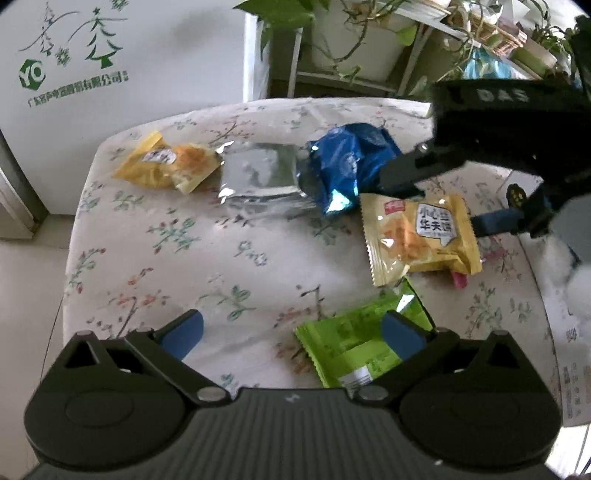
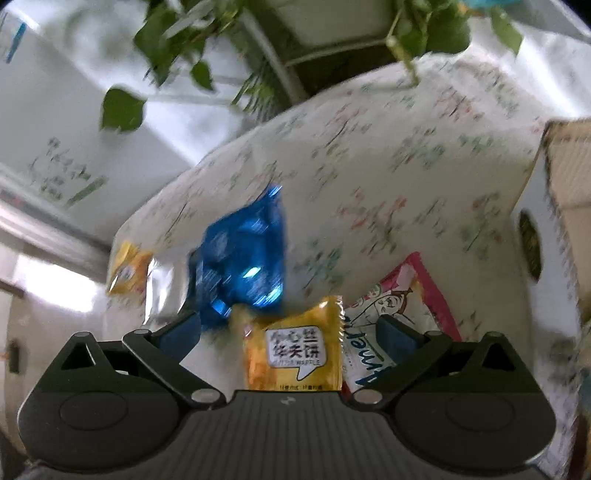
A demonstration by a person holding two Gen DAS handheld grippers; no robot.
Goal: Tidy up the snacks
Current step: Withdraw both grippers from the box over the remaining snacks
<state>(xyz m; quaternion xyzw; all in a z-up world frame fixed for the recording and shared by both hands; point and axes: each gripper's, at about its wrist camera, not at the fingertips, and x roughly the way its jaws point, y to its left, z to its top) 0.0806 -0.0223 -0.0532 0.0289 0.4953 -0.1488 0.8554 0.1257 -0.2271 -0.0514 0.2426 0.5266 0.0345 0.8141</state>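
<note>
Left gripper (image 1: pixel 291 334), jaws spread wide and empty, poised above the floral tablecloth (image 1: pixel 177 258); its right finger overlaps the green packet (image 1: pixel 343 347) lying on the cloth. Right gripper (image 2: pixel 291 332), likewise wide and gripping nothing, with the yellow waffle packet (image 2: pixel 291 350) lying between its fingers. Taking the waffle packet as landmark: blue foil bag (image 2: pixel 240 258) just behind it, touching; silver pouch (image 1: pixel 258 175) beyond the blue bag; second yellow packet (image 1: pixel 166 164) farthest along that row; pink-edged packet (image 2: pixel 402 295) immediately beside it; cardboard box (image 2: pixel 561 206) further that way. Behind the table: trailing green plants (image 1: pixel 354 33) on a white rack, and a white panel (image 1: pixel 110 74) bearing green tree graphics.
</note>
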